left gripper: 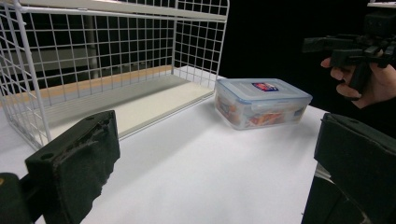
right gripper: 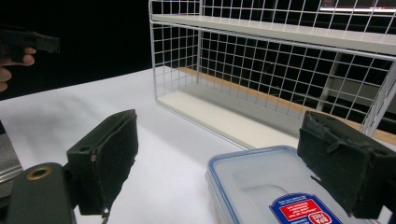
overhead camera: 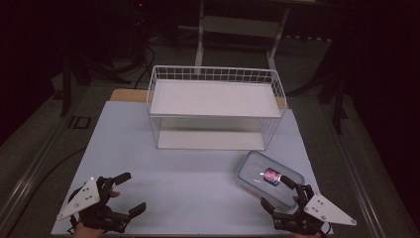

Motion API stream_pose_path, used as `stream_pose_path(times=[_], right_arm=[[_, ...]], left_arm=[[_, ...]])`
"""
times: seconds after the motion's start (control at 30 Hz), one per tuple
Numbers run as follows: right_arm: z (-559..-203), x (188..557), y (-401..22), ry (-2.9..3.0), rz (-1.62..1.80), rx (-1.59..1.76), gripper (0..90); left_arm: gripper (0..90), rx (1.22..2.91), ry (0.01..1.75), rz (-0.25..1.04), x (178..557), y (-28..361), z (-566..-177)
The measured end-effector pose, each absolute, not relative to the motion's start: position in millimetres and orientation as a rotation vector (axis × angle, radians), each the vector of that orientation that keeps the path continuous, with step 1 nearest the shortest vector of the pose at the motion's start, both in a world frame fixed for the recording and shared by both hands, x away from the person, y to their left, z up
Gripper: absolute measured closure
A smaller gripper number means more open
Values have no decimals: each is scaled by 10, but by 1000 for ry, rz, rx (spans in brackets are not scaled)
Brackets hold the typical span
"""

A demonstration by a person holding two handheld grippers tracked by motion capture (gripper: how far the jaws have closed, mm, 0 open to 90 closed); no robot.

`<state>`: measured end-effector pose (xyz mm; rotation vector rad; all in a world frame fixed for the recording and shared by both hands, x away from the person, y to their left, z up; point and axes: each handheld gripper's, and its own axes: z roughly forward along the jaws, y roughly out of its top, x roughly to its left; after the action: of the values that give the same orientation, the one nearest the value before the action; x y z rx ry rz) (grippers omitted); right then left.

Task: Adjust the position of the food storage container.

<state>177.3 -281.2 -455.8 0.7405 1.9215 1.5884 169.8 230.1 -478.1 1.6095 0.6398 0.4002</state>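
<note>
Clear plastic food box with blue-rimmed lid lies directly beneath my right claw, whose jaws gape wide to straddle it; my left claw, equally wide, waits well apart, short of the white wire shelf rack.

There is one white wire shelf rack in the upper middle of the high view, with two white shelf boards, one above the other. One clear lidded plastic container sits at lower right, bearing one red-and-blue label. Two grippers appear along the bottom edge, the left gripper and the right gripper, all on one white table.
</note>
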Motion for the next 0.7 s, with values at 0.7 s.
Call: stream_pose_path(times=[0.7], right_arm=[[-4123,1851,-2875,1908,1498,757,129]], left_arm=[[3,1622,624,397,1716,2247,-4797]])
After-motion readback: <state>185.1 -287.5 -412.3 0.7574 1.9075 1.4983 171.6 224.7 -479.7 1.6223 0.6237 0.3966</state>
